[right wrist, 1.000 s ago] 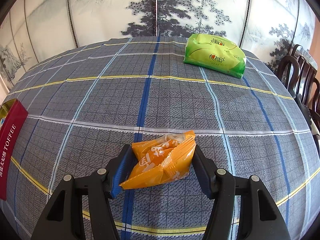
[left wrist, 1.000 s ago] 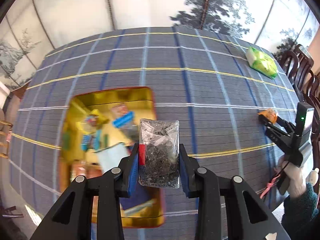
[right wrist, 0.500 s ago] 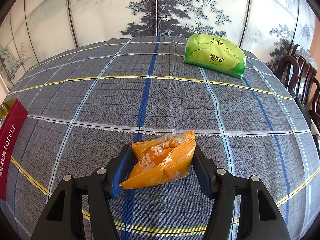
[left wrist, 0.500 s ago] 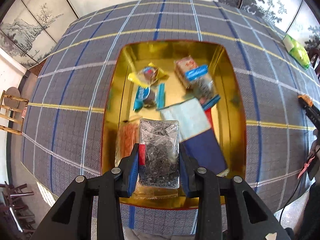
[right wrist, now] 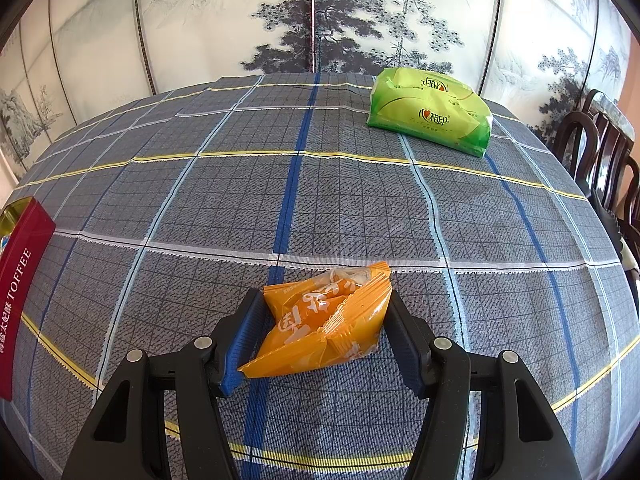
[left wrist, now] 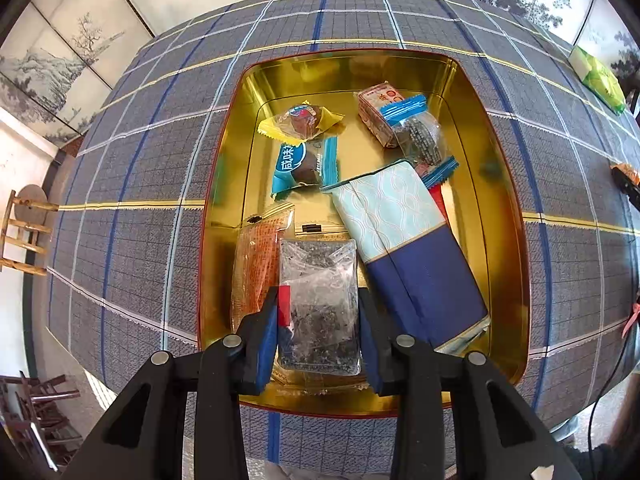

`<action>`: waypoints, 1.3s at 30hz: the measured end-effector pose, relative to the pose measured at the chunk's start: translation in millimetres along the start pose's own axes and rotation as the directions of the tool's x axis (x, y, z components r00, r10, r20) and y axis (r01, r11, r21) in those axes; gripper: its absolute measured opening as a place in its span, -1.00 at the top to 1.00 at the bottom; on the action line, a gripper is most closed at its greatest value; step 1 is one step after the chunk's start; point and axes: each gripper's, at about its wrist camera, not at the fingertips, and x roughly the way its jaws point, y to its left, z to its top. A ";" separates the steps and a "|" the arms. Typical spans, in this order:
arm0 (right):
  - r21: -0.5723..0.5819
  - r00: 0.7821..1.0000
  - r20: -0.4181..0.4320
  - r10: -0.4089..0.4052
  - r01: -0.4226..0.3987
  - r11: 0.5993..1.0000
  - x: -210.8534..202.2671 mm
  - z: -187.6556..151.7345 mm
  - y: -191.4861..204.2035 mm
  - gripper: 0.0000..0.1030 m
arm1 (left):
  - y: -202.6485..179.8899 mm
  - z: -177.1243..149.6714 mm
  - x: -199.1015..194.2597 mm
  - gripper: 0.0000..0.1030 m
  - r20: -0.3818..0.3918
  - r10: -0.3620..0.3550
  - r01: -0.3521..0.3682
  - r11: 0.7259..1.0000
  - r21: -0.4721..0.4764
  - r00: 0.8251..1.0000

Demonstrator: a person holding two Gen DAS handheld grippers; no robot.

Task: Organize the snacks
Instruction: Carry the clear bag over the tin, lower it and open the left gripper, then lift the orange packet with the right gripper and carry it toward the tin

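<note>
While the left gripper (left wrist: 318, 320) pinches a clear packet of dark bits (left wrist: 318, 300) between its blue pads, it hangs right over the near end of the gold tin (left wrist: 504, 208), the packet's lower edge above the tin's near wall. Just left of that packet lies an orange-printed sachet (left wrist: 256, 256), flat on the tin floor. To the right, a long pack in pale blue and navy (left wrist: 408, 252) runs diagonally across the tin. Further in sit a blue wrapper with white lettering (left wrist: 304, 164), a yellow-edged wrapper with a dark sweet (left wrist: 302, 122) just beyond it, and, on the far right, a pinkish bar (left wrist: 378, 114) with a blue-ended clear packet (left wrist: 420, 138) lying over it. The tin rests on a grey plaid tablecloth (left wrist: 152, 128).

Over on the other side, the right gripper (right wrist: 320, 332) is squeezed onto an orange snack packet (right wrist: 324, 328), crumpling it between both pads, low over the cloth; I cannot tell whether the packet touches the table. Well beyond it, near the far edge, lies a green tissue pack (right wrist: 430, 116). At the far left edge of the right wrist view shows the tin's red side, lettered TOFFEE (right wrist: 20, 276). Dark wooden chairs (right wrist: 608, 152) stand at the right.
</note>
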 end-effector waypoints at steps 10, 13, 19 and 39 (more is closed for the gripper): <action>0.000 1.000 0.000 -0.002 0.002 1.000 -0.4 0.1 -0.4 -0.20 | -1.7 -1.0 -1.7 0.15 0.015 -0.009 0.009 1.000 -0.001 1.000; 0.000 1.000 0.000 -0.002 0.002 1.000 -0.3 0.1 -0.3 -0.20 | -0.4 -1.0 -5.0 0.08 0.026 -0.011 0.011 1.000 -0.002 1.000; 0.000 1.000 0.000 -0.002 0.002 1.000 0.1 0.0 0.1 -0.20 | 3.7 -1.6 -14.8 -0.09 0.060 -0.037 0.039 0.999 -0.020 0.997; 0.005 1.000 -0.008 -0.013 0.013 1.000 -3.5 -2.0 0.1 -0.10 | 22.2 -0.4 -44.5 -0.30 0.194 -0.037 0.059 0.993 -0.105 0.980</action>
